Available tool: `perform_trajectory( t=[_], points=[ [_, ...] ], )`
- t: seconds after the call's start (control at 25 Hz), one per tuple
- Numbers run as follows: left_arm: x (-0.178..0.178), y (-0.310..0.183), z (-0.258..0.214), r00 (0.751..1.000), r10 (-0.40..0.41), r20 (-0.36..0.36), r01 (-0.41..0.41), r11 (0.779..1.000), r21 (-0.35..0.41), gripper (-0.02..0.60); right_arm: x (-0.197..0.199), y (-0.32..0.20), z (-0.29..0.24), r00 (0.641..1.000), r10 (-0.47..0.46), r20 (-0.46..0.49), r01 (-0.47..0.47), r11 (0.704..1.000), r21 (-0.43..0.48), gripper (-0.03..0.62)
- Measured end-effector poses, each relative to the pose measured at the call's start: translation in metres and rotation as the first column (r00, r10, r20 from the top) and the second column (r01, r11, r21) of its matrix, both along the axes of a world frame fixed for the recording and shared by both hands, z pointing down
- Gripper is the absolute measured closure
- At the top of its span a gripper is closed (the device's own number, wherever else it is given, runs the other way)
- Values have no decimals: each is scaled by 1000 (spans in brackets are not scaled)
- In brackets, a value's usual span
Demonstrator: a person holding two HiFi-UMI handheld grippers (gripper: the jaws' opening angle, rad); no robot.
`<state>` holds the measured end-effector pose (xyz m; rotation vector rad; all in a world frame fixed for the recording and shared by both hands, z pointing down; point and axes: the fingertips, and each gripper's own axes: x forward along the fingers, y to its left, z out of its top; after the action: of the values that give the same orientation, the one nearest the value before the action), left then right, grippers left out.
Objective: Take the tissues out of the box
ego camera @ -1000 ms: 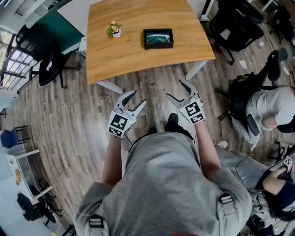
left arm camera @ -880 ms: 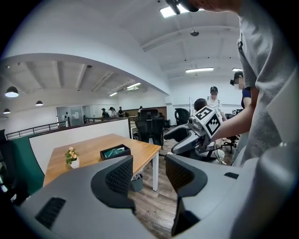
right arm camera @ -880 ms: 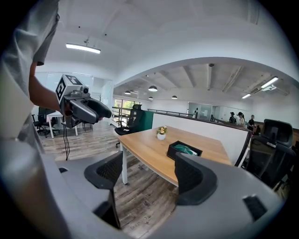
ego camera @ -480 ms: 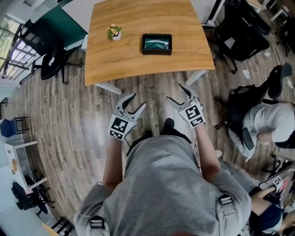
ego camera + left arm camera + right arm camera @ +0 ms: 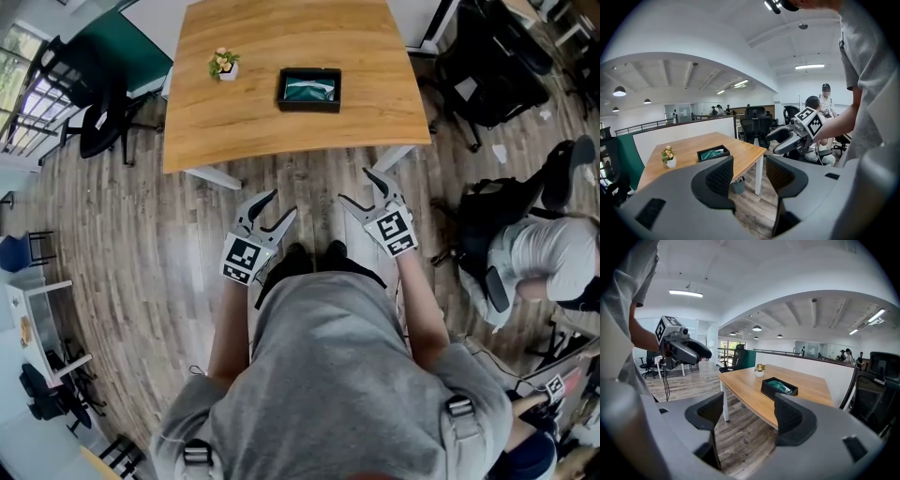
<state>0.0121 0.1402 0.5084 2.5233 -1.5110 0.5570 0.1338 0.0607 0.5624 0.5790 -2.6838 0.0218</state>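
Black tissue box (image 5: 309,89) on desk (image 5: 281,141), slid slightly left in your head view since a second ago; you're well short of it. Left hand-held gripper (image 5: 281,202) and right hand-held gripper (image 5: 356,186) both spread, empty.

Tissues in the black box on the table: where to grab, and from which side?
Probably from straight above. The box lies flat on the table with its top open, and its walls ring the tissues, so a side approach is blocked. Pinch the top layer near its middle; finer folds are too small to tell. The left tool and right tool are both open.
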Motion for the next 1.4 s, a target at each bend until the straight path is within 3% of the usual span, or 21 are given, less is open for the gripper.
perform_trajectory(
  t=[0.72, 1.4],
  points=[
    [-8, -56, 2, 1000, 0, -25, 0, 1000, 19, 360, -5, -44, 6, 1000, 6, -24, -6, 1000, 5, 258],
    [-71, -136, -9, 999, 33, -37, -33, 999, 6, 360, -64, -116, 1, 998, 52, -26, -52, 999, -4, 260]
  ],
)
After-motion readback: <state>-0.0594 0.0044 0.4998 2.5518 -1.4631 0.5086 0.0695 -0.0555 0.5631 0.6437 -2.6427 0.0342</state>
